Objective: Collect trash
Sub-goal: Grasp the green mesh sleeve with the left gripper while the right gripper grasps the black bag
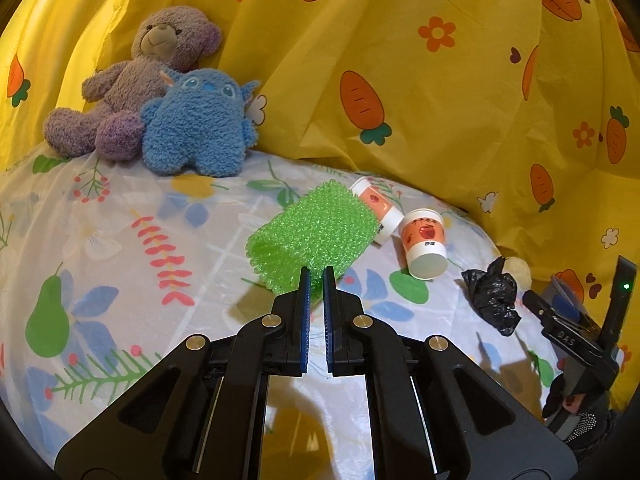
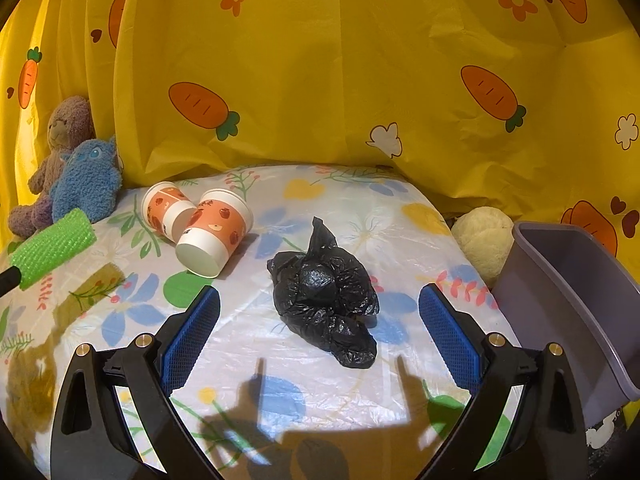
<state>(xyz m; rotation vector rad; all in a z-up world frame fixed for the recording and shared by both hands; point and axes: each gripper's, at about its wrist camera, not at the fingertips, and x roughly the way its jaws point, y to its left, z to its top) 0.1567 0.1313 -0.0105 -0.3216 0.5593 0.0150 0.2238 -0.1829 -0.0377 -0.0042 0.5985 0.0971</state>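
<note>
L gripper (image 1: pixel 316 280) clenched on green foam sleeve (image 1: pixel 312 236) edge: light, squashy; R gripper (image 2: pixel 320 312) spread wide round black bag (image 2: pixel 324 300), soft, crinkly, pinch its middle

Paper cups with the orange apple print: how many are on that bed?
2. Both lie tipped over, touching: one orange apple-print paper cup nearer the crumpled black plastic bag, the other paper cup behind it, towards the green foam net sleeve. More may be hidden.
</note>
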